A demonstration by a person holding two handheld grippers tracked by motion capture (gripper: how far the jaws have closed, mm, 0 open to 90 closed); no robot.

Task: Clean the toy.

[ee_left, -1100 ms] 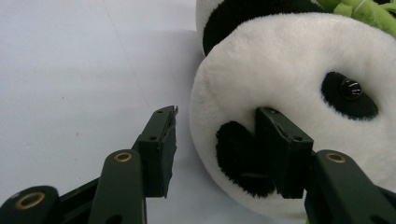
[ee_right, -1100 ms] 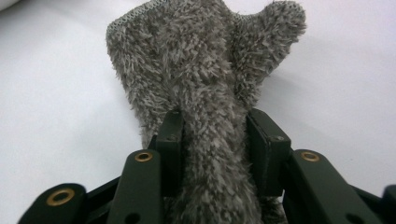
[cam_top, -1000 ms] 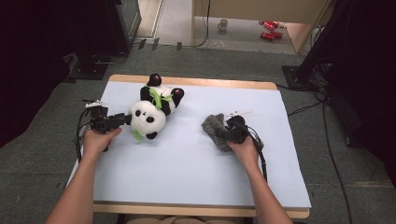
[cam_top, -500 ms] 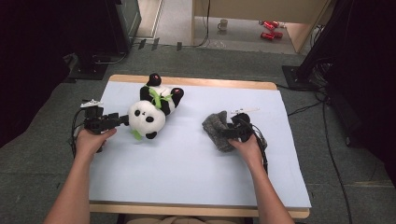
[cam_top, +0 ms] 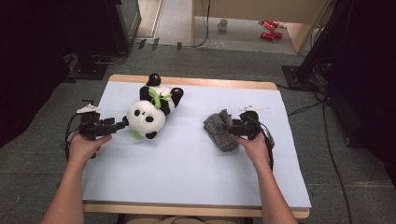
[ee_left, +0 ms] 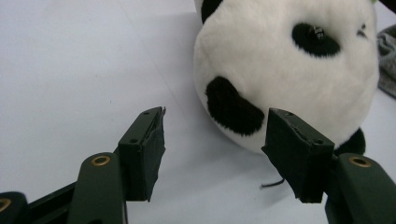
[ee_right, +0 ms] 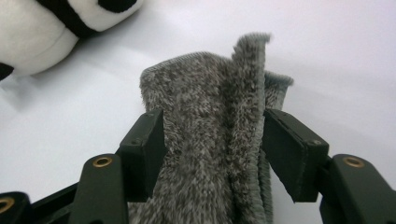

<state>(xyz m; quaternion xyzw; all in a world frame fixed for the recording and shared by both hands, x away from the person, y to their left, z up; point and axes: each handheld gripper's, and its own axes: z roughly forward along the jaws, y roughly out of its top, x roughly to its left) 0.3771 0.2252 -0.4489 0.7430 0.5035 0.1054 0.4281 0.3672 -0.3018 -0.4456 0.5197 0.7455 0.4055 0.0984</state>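
The right gripper has a grey cloth between its wide-spread jaws, and both jaws press on the bunched fabric. The left gripper is wide open and holds nothing; its jaws stand just before the head of the panda. Farther off, the panda lies on the pale sheet of the table, left of the cloth.

The left gripper has drawn back slightly from the panda. The left hand sits lower on the bench

Panda body cut off above
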